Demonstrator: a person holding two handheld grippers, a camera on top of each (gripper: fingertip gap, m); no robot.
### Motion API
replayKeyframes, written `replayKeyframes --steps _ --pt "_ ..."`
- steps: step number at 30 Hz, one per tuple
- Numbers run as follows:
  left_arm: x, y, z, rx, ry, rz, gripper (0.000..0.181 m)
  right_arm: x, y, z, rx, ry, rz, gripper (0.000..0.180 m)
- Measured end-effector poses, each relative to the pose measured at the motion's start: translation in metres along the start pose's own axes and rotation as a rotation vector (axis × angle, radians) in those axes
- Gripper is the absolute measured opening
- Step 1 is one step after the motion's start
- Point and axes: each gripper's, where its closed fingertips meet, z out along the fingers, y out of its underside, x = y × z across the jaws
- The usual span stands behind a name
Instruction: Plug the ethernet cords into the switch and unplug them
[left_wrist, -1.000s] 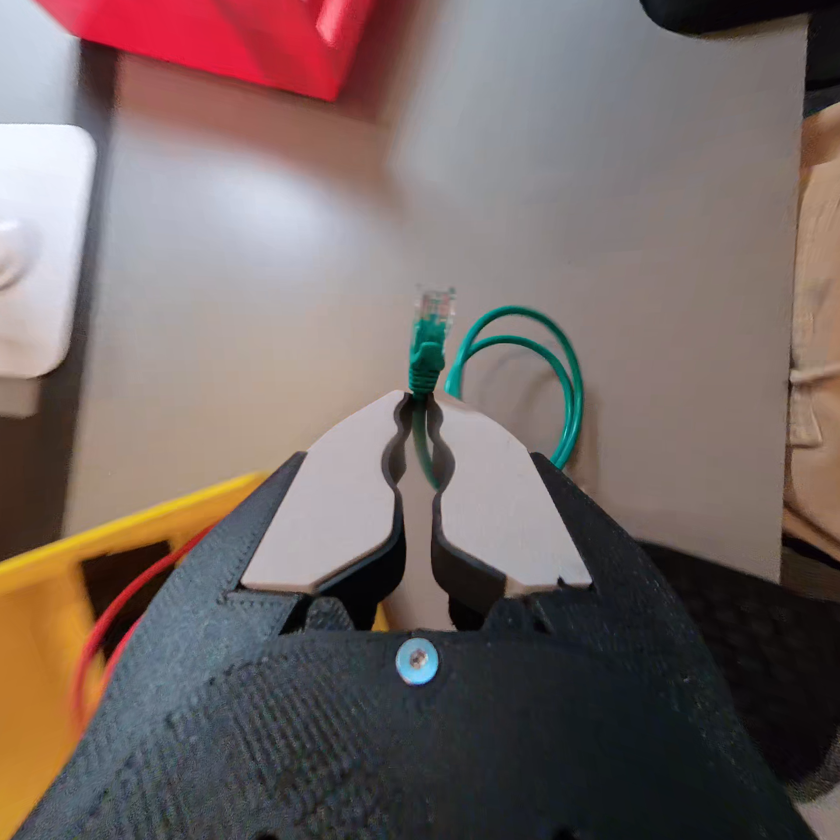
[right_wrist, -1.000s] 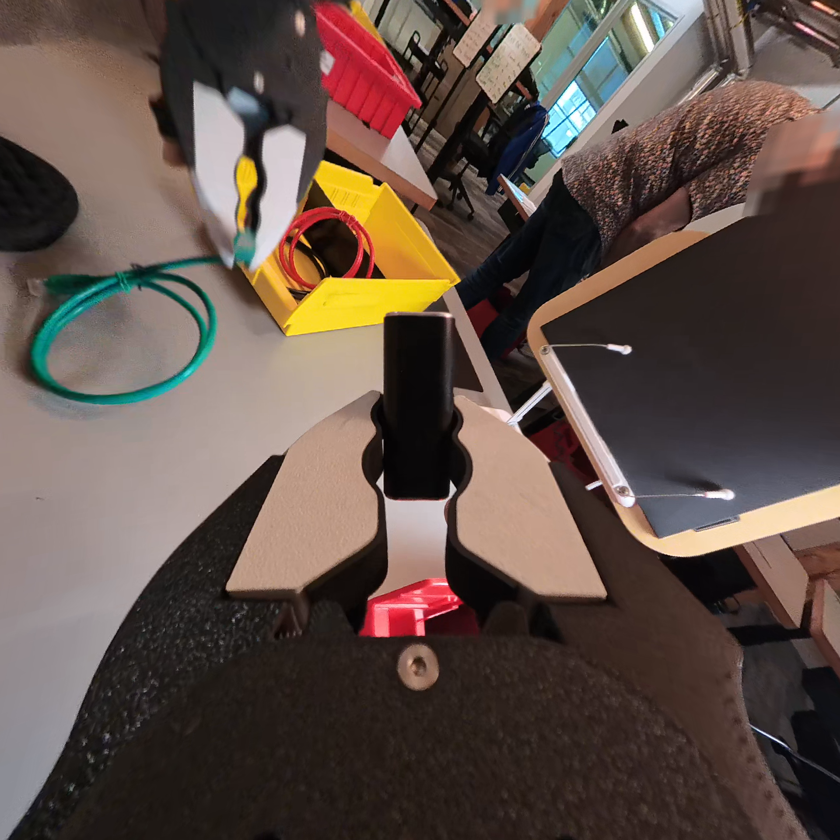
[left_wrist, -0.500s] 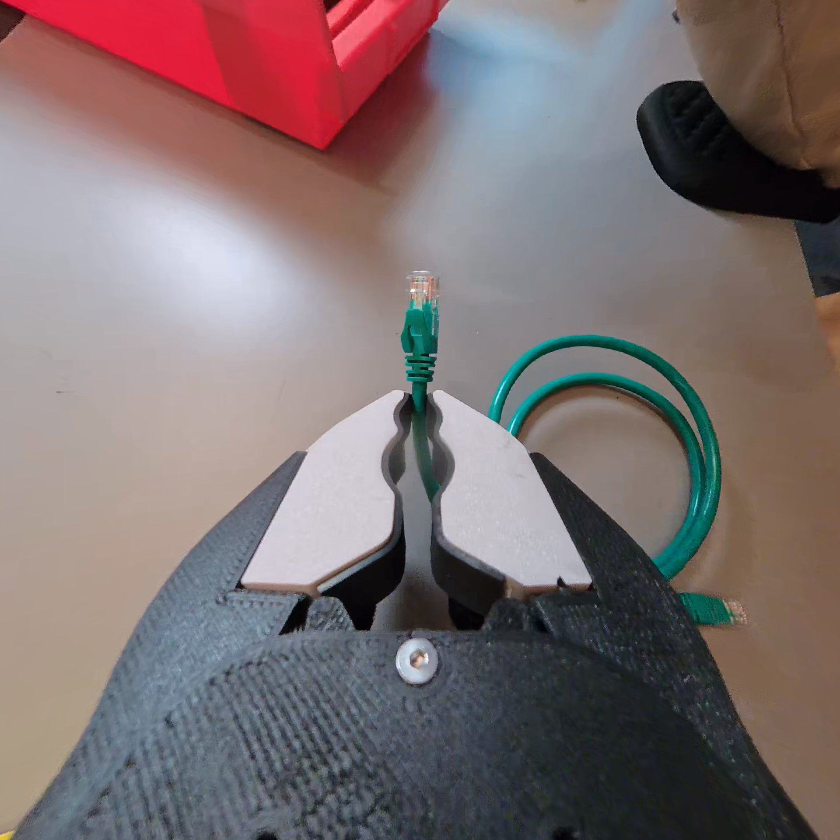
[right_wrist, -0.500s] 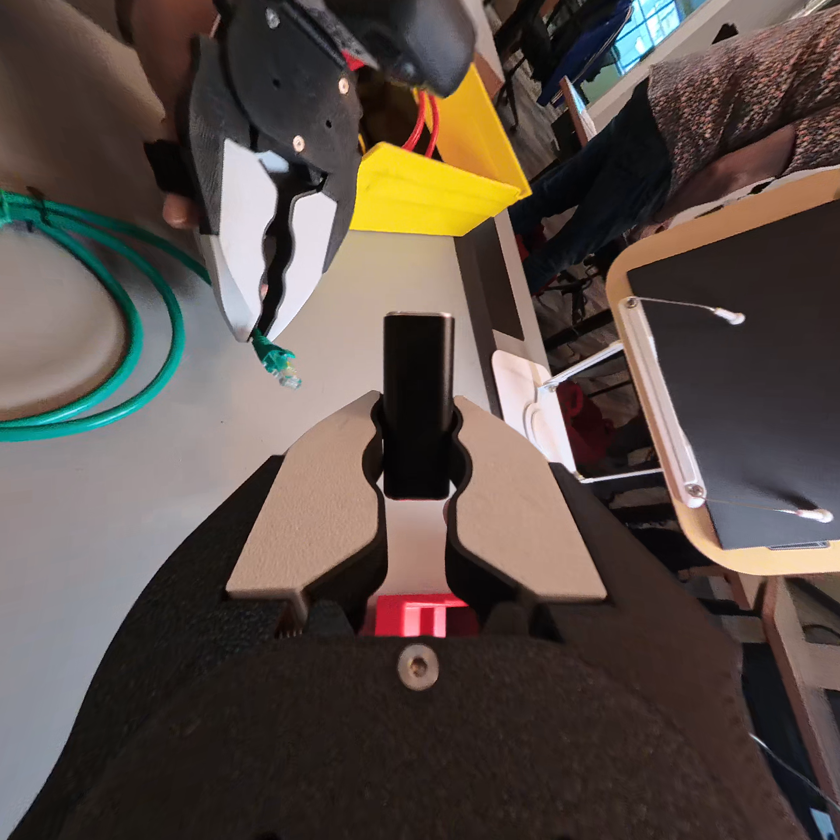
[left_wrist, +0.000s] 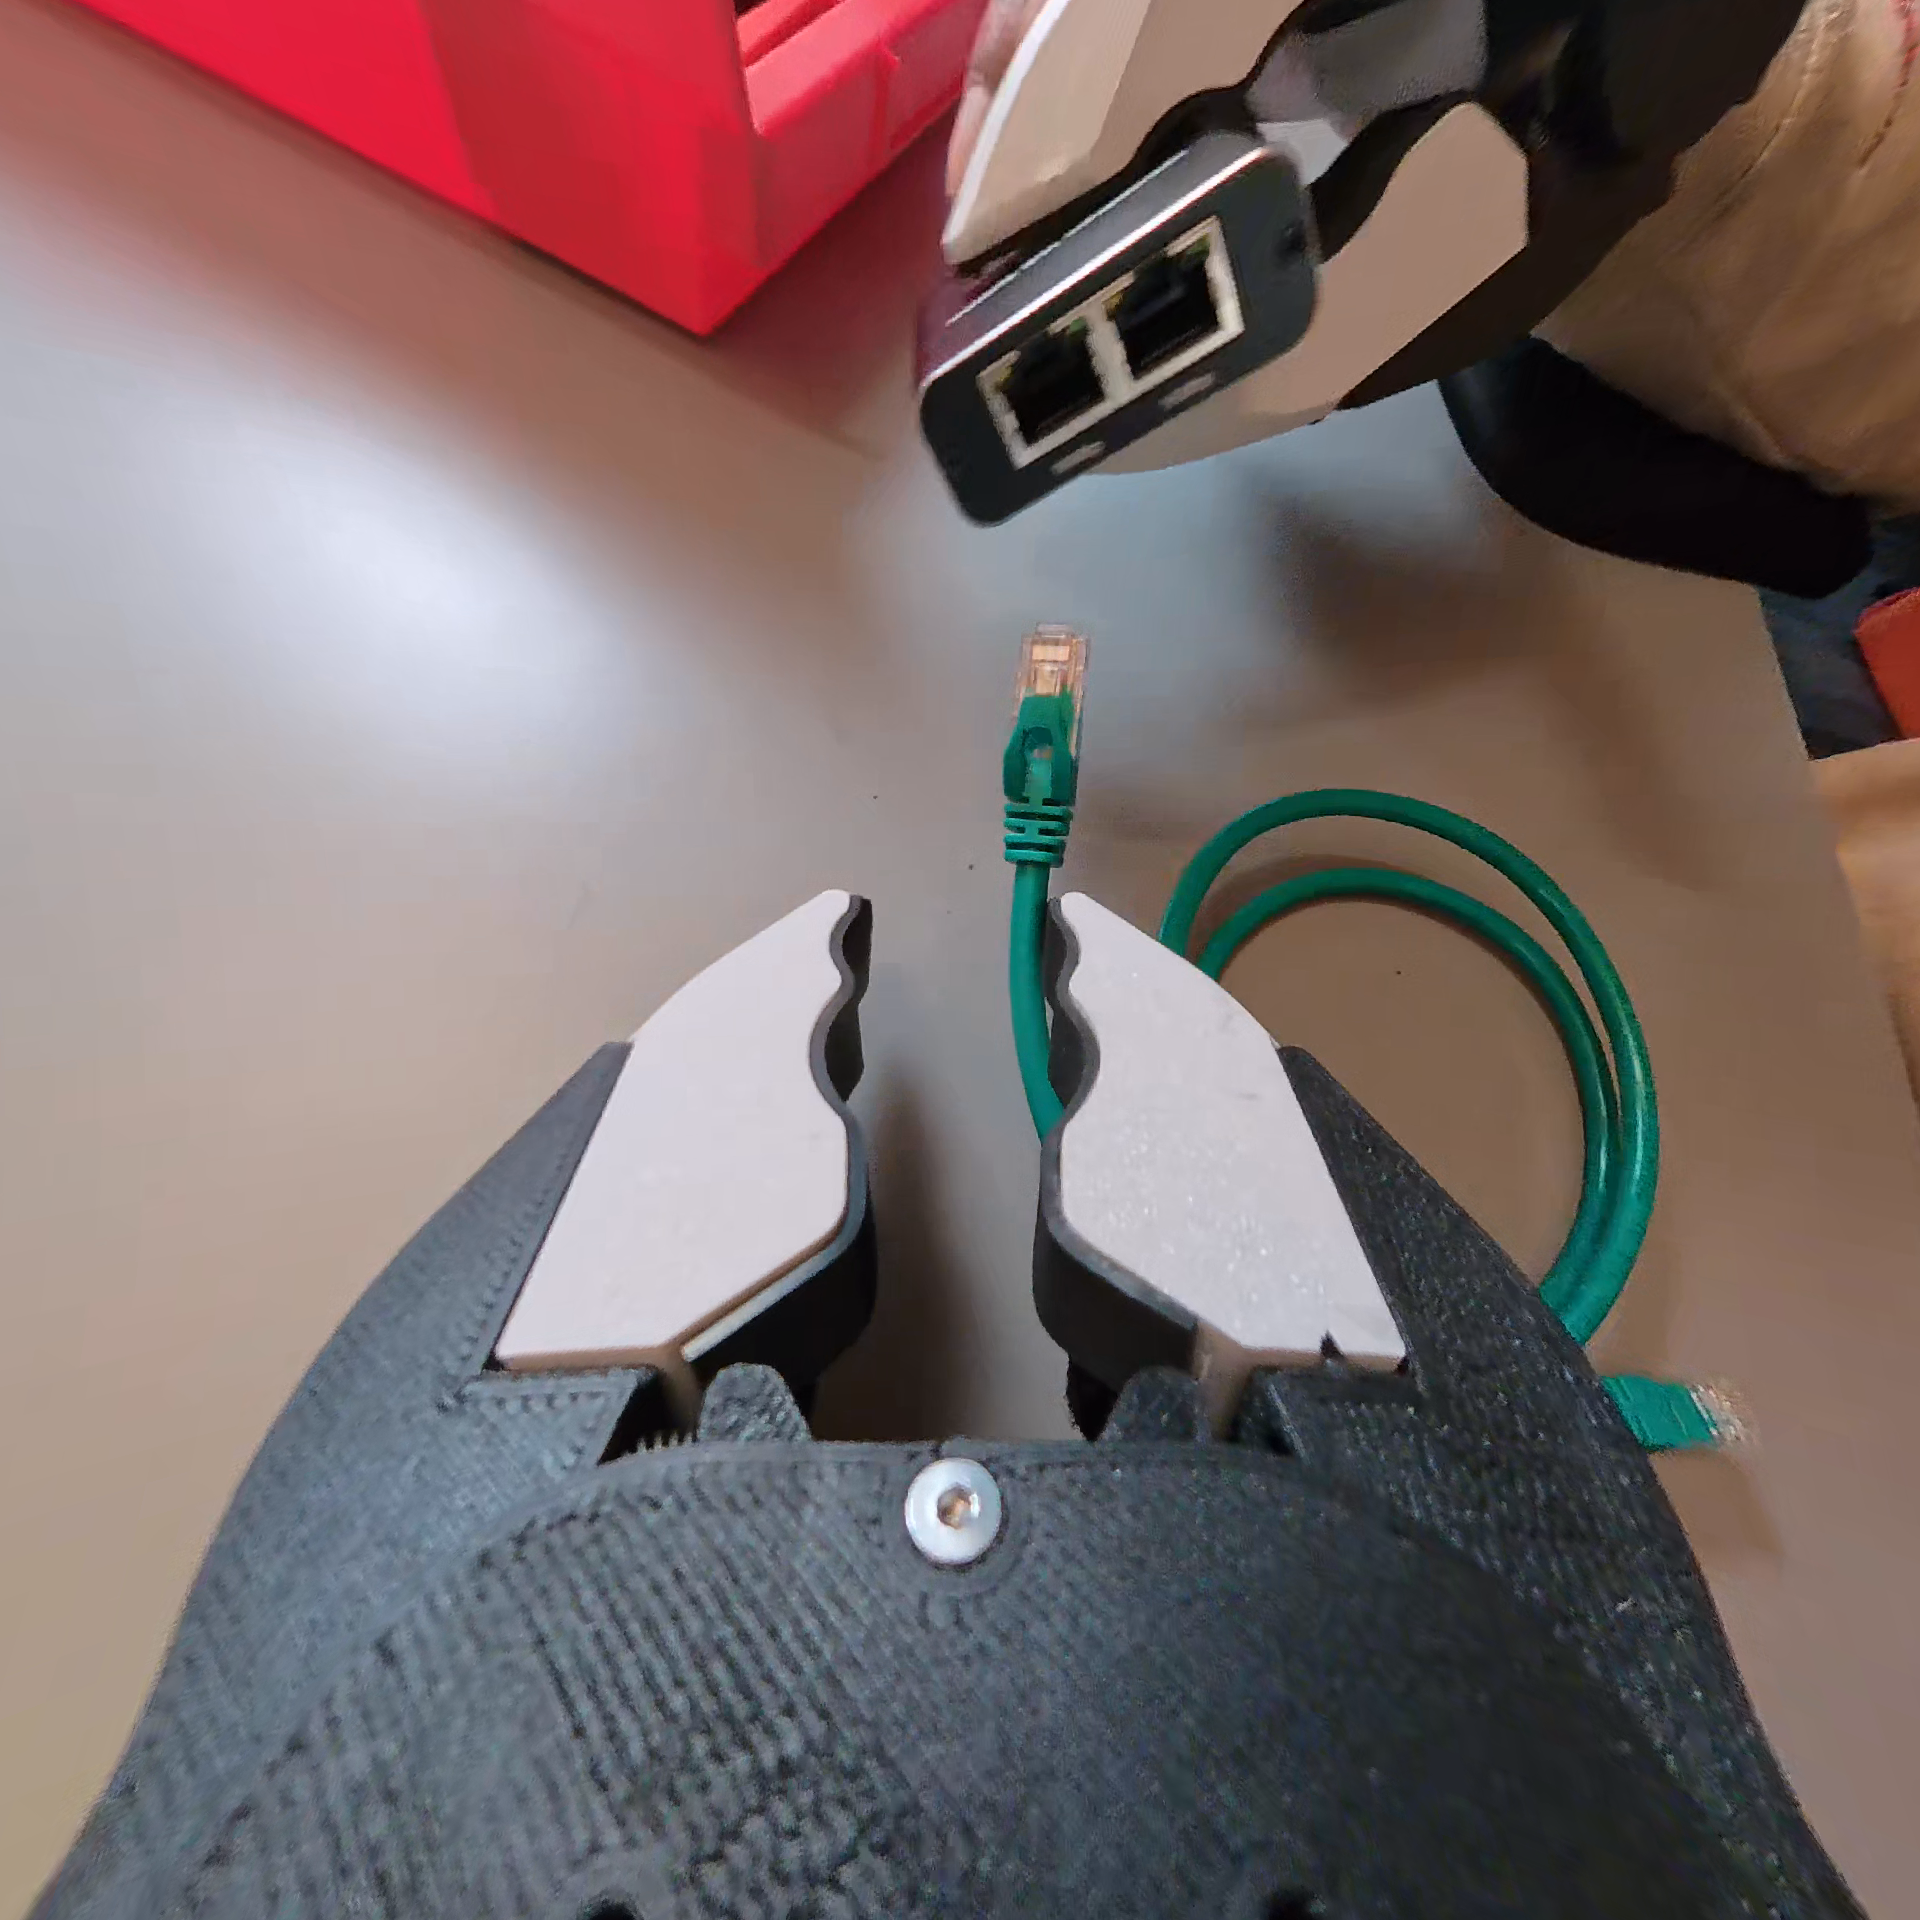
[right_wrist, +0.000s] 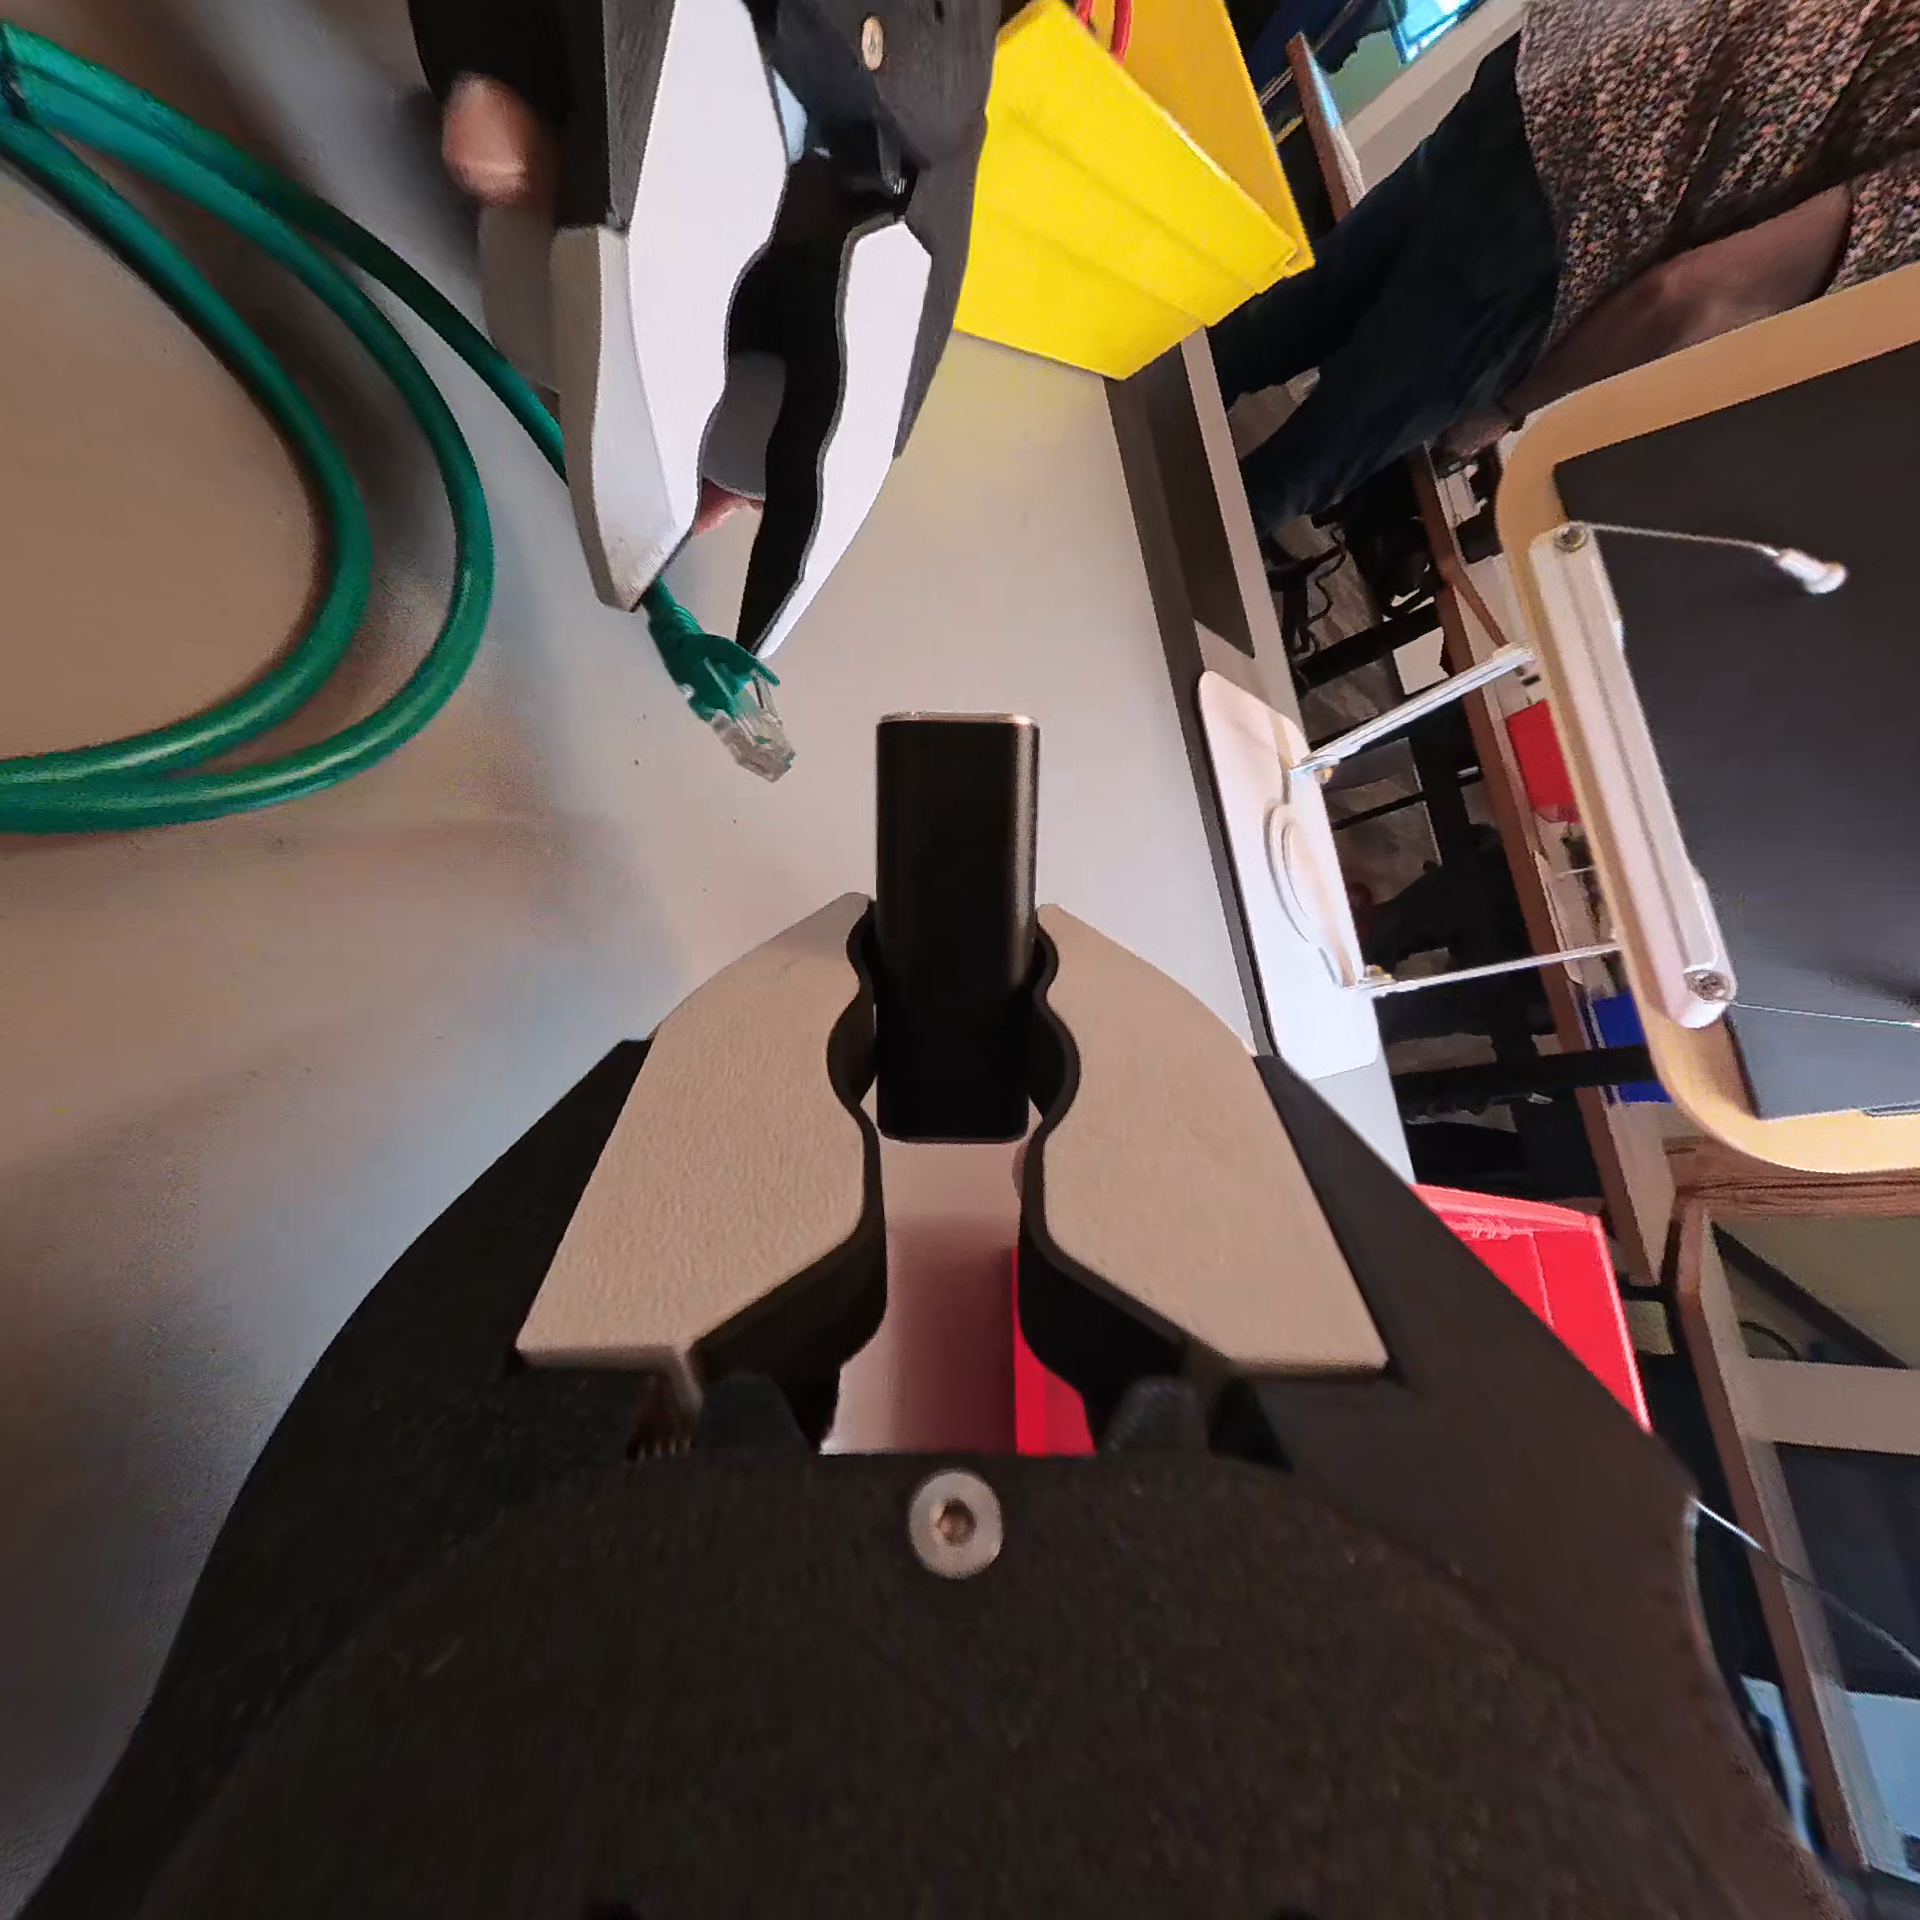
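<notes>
Pre-plug step: left gripper (left_wrist: 961, 920) fingers parted, green ethernet cord (left_wrist: 1042, 764) loose against one; right gripper (right_wrist: 954, 914) clamps switch (left_wrist: 1117, 338) at 12 o'clock, so re-grip and align.

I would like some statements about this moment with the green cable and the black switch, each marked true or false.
1. The right gripper holds the black switch. True.
2. The left gripper is clamped tight on the green cable. False: its jaws stand apart, and the cable only lies along one finger.
3. The cable's plug already sits in a port. False: both ports are empty, and the plug is apart from the switch.
4. The rest of the cable lies coiled on the table. True.
5. A red cable lies on the table beside the green one. False: no red cable lies on the table there.
</notes>
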Motion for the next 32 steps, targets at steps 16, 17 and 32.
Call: replayKeyframes --steps 16,17,32 --pt "0.020 -0.014 0.007 0.043 0.030 0.013 0.027 -0.007 0.011 0.006 -0.039 -0.005 -0.037 0.024" --pt "0.019 -0.015 0.007 0.050 0.013 0.029 0.025 -0.007 0.011 0.006 -0.039 -0.005 -0.039 0.024" --pt "0.010 -0.011 0.003 -0.014 -0.034 -0.097 0.012 -0.020 0.014 0.012 -0.048 -0.002 -0.193 0.024"
